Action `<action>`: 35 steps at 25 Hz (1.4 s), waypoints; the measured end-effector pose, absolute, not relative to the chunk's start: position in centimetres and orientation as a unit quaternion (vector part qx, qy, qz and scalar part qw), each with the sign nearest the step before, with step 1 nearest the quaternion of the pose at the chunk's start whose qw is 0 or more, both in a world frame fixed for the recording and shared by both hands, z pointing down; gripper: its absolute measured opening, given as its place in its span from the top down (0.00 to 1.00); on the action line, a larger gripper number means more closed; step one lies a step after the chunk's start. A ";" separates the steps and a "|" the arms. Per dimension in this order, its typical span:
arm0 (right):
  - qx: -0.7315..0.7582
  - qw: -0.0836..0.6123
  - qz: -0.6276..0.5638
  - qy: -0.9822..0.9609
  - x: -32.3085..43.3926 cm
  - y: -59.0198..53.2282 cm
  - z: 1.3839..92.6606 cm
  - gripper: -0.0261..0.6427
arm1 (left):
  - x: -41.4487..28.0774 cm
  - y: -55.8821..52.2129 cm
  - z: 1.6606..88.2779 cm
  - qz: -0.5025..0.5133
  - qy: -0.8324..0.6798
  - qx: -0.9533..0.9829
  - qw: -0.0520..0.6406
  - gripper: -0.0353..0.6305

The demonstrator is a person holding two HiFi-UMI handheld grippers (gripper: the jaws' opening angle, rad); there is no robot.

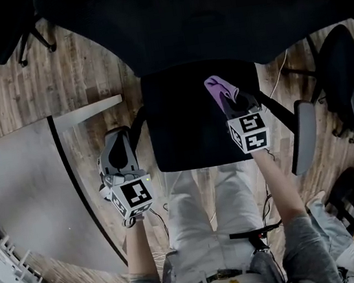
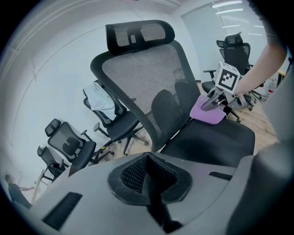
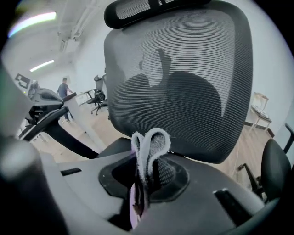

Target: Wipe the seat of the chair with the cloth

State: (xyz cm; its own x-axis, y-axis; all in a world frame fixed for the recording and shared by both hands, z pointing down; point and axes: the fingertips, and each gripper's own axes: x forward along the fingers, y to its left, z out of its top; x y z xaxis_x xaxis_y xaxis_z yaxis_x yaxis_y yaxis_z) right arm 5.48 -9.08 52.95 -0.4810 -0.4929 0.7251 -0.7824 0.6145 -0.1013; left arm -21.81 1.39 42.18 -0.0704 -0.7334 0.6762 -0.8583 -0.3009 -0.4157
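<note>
- Because the task needs the cloth [image 1: 219, 87] dragged across the seat [image 1: 187, 123], the right gripper [image 1: 229, 103] has its jaws clamped on a folded edge of it. The right gripper view shows the fold standing up between the closed jaws.
- The loose part of the cloth trails ahead of the jaw tips, toward the backrest [image 3: 183, 82]. This grip probably lets the free part lie flat as a wiping pad.
- The cloth lies at the rear right corner of the seat, close to the backrest. In the left gripper view it appears to rest on the seat surface, directly under the right gripper's tips.
- The left gripper [image 1: 116, 139] has its jaws together with nothing between them.
- It hangs off the seat's left edge, above the floor [image 1: 90, 84] and well apart from the cloth, presumably to keep the wiping path free.
- Most of the seat, from the front edge to the left edge, lies uncovered by the cloth.
</note>
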 end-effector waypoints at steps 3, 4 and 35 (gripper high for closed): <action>0.348 0.322 0.226 -0.851 1.8 -8.0 52.3 0.88 | -21.7 1.3 42.2 0.435 -0.587 0.679 0.072 0.95; 0.338 0.321 0.225 -0.856 0.7 -7.6 52.3 0.88 | -21.7 1.3 42.2 0.435 -0.586 0.680 0.073 0.95; 0.251 0.395 0.214 -0.858 -18.2 0.3 63.7 0.88 | -21.4 1.3 42.0 0.408 -0.581 0.697 0.097 0.95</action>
